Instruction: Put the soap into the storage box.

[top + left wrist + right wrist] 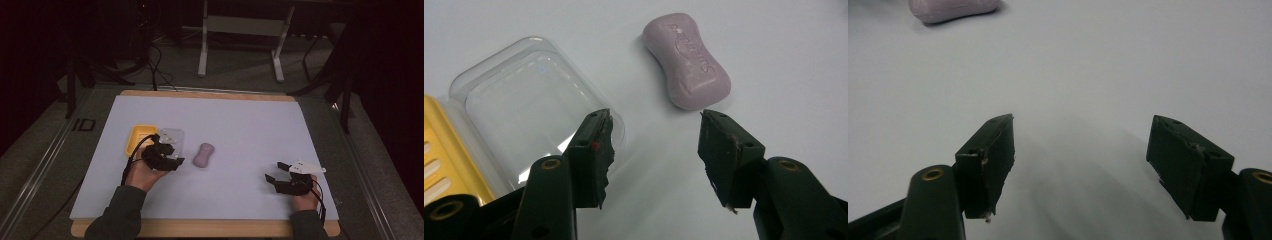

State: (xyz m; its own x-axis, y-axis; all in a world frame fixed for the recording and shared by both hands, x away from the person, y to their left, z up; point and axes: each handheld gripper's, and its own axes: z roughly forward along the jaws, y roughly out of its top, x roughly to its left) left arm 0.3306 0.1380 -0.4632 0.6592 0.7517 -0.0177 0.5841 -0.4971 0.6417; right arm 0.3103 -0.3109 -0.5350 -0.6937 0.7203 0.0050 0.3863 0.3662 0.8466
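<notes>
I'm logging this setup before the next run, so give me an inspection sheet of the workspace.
Surface: pale sheet on a wooden-edged table, no spills seen.
Job's things: pink soap bar lying flat; clear lid beside it, joined to the yellow soap dish.
Clutter: nothing seen.
Grippers: left gripper just short of the soap and lid, jaws apart with nothing between them; right gripper off to the right over bare sheet, jaws apart, holding nothing.
Cables: one trails from each gripper; more lie on the floor behind the table.
Surroundings: dark room, white stand legs behind.
</notes>
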